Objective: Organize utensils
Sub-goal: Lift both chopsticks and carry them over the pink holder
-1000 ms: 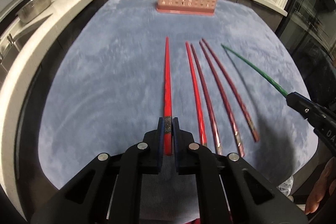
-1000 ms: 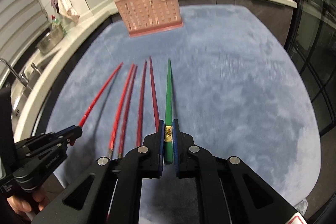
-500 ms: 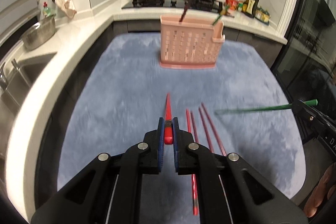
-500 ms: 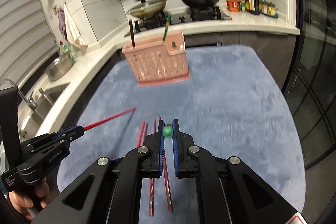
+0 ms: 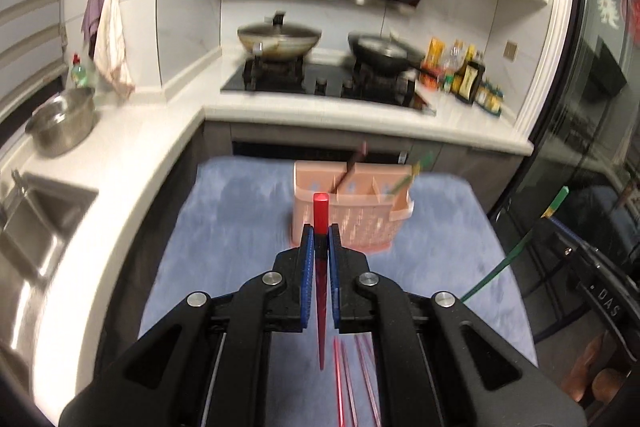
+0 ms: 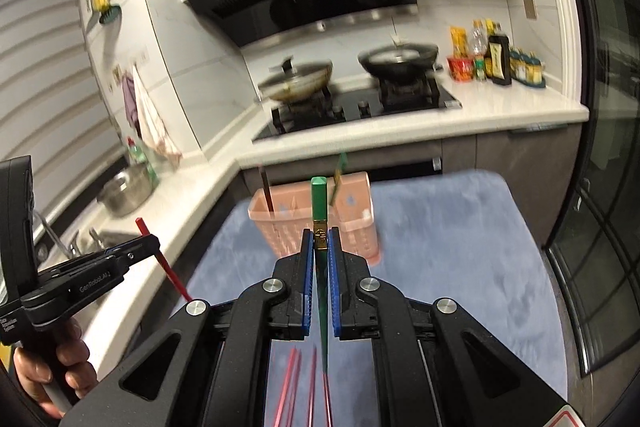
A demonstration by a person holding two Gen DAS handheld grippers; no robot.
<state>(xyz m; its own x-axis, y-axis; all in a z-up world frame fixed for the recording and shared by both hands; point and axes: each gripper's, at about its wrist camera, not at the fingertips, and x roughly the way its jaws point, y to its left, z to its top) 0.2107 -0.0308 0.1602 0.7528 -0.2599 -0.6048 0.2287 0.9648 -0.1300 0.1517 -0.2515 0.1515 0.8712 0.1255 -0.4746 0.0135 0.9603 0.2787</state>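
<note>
From the left wrist view, the left gripper [image 5: 320,239] is seen clamped on a slim red plastic chopstick [image 5: 320,267], which is held upright between the blue pads with its thick square end on top and its thin tip hanging below, clear of the blue-grey plush mat [image 5: 232,247]. Beyond it, a pink perforated plastic utensil basket [image 5: 360,227] is set on the mat, with a dark chopstick and a green one leaning inside. Four reddish chopsticks [image 5: 356,379] are left lying on the mat under the gripper. At the right edge, a slim green chopstick [image 5: 516,251] is seen tilted in the other tool. From the right wrist view, the right gripper [image 6: 320,247] is seen pinched shut on that green chopstick [image 6: 319,203], held upright, thick end up, in front of the basket [image 6: 356,227]. At the left, the left gripper [image 6: 154,247] is held by a hand [image 6: 52,367], the red chopstick [image 6: 168,269] slanting through it.
</note>
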